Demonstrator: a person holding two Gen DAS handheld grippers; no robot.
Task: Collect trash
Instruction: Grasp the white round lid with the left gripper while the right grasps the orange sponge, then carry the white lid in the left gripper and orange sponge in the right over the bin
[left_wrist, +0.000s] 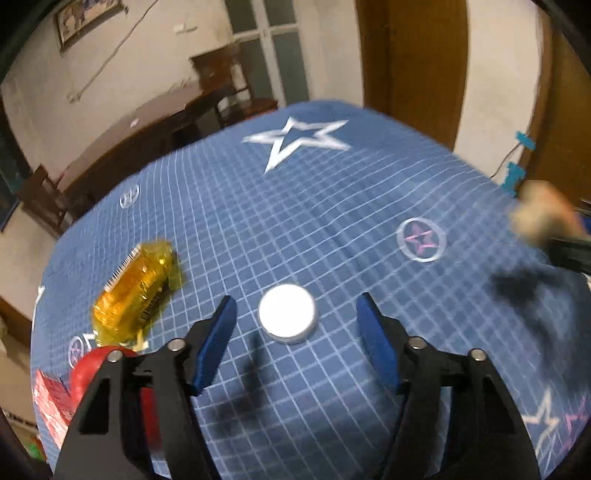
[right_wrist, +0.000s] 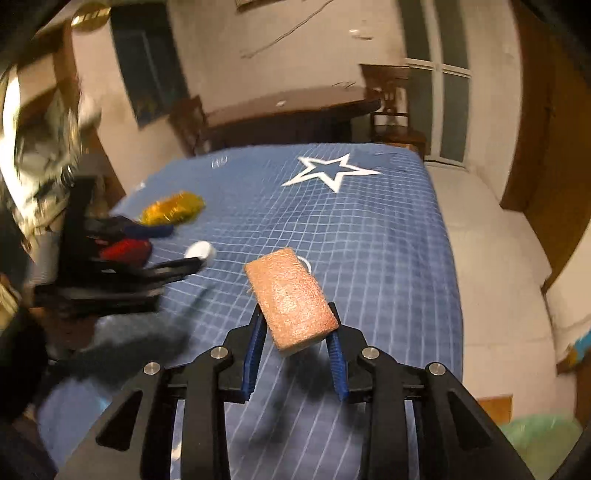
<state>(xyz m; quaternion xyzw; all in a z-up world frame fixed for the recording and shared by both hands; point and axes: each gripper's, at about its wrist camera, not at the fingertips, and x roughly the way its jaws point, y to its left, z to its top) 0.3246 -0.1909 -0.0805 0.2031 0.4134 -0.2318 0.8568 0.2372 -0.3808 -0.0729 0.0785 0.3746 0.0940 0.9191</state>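
Observation:
My left gripper (left_wrist: 295, 302) is open above the blue grid tablecloth (left_wrist: 332, 206), with a white round lid (left_wrist: 288, 312) lying on the cloth between its fingertips. A yellow foil wrapper (left_wrist: 136, 288) lies to the left of it. My right gripper (right_wrist: 295, 319) is shut on a tan sponge block (right_wrist: 291, 301) and holds it above the cloth. The right wrist view also shows the left gripper (right_wrist: 166, 251) blurred at the left, the white lid (right_wrist: 200, 251) and the yellow wrapper (right_wrist: 173, 208).
A red round object (left_wrist: 86, 373) and a red box (left_wrist: 51, 404) sit at the cloth's near left corner. A dark wooden table (right_wrist: 291, 107) and a chair (right_wrist: 391, 110) stand behind. A green bag (right_wrist: 543, 435) lies on the floor at lower right.

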